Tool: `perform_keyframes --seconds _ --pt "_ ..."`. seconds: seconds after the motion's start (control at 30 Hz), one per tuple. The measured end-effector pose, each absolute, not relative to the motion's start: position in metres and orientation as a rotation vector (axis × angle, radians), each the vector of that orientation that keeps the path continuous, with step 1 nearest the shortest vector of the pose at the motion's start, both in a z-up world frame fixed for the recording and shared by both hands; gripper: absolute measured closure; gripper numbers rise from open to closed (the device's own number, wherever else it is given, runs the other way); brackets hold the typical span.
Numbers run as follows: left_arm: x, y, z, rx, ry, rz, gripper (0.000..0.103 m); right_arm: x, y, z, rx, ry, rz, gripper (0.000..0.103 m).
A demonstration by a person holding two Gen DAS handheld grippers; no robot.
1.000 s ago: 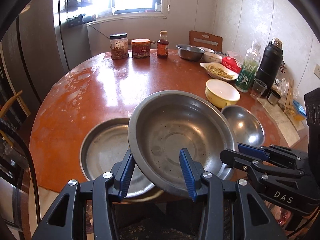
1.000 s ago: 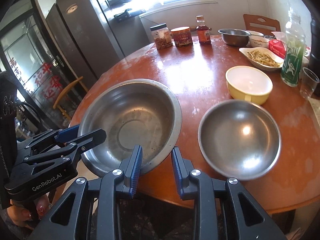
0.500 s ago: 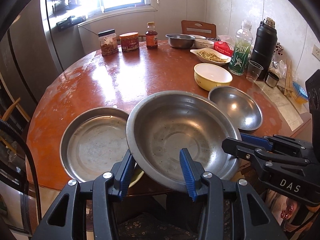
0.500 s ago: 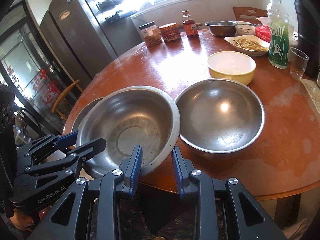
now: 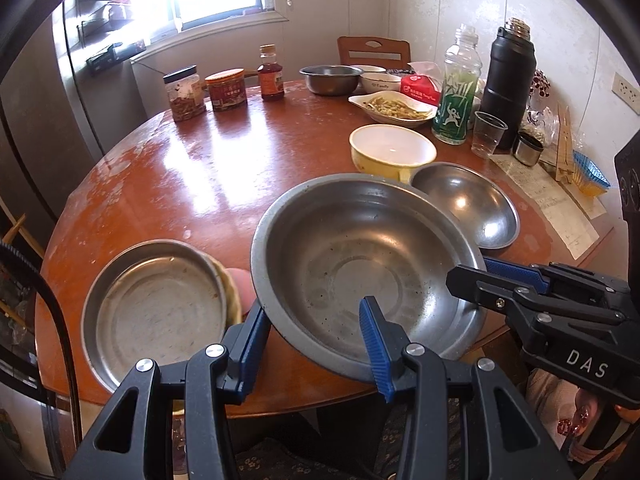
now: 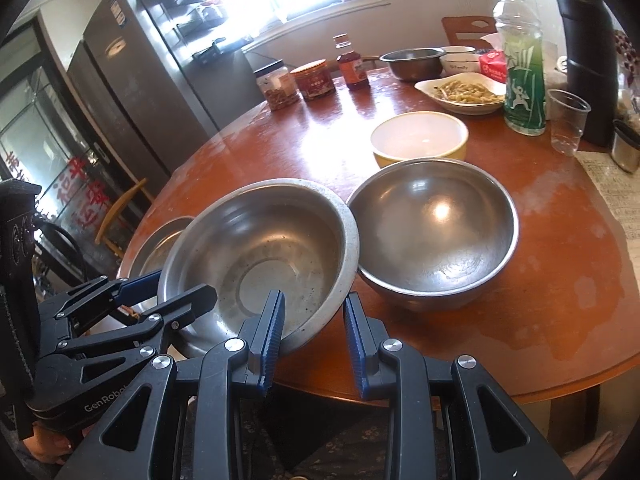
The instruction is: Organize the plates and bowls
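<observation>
We hold the large steel basin (image 5: 360,272) between both tongs, lifted at the near edge of the counter (image 5: 192,184), in the lower middle of both views. The left tongs (image 5: 316,336) pinch its near rim, one finger inside the bowl and one outside, and the right tongs (image 6: 314,328) clamp the rim the same way, entering the left view from the lower right.

We judge the basin stiff, light for its size, and slick: polished steel against ribbed pads, so a rim pinch can pivot or slide if we tilt it. Two holds spread along the rim look like the sound choice, since the thin rolled lip is the only purchase. It will not break, but it would clang and dent things if dropped.

To its right sits the rounder steel bowl (image 6: 434,232), with the yellow bowl (image 6: 420,136) just behind it; the flat steel plate (image 5: 156,308) lies at lower left in the left view.

Compared with a second ago, the basin has travelled right: it no longer overlaps the plate, and its rim now appears to touch the round bowl.
</observation>
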State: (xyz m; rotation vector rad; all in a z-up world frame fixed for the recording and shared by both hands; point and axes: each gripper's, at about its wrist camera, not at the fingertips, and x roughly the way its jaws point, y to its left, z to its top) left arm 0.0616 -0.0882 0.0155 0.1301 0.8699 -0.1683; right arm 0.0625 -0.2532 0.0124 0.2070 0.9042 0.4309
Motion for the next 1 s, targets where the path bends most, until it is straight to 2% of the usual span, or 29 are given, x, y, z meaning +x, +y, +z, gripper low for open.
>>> perform_keyframes --seconds 0.23,0.57,1.0 --pt "0.073 -0.104 0.010 0.127 0.882 -0.204 0.057 0.067 -0.273 0.014 0.209 0.895 0.383 0.072" --pt "0.070 -0.086 0.008 0.073 0.877 -0.193 0.057 0.066 -0.258 0.015 0.160 0.886 0.404 0.072" --pt "0.075 -0.086 -0.014 0.077 0.916 -0.203 0.057 0.072 -0.252 -0.008 0.154 0.951 0.389 0.071"
